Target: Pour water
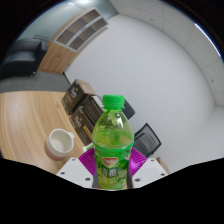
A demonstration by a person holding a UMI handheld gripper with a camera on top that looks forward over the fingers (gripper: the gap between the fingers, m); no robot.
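Hand-held gripper (110,168) clamped on a green plastic bottle with green cap (112,140), small white round cup (61,142) left on wooden counter (30,125), black chairs (78,97) beyond.

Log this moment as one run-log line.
tongs: shut on bottle | bottle: green, capped, upright, lifted | cup: on table, left of bottle | pouring: not yet started

Base of the green bottle (112,140) is cut off below, between the fingers. Gripper (112,172) pads are largely covered by the bottle; only pink slivers are seen. Label print cannot be read. Chair (145,138) beyond is partly hidden by the bottle.
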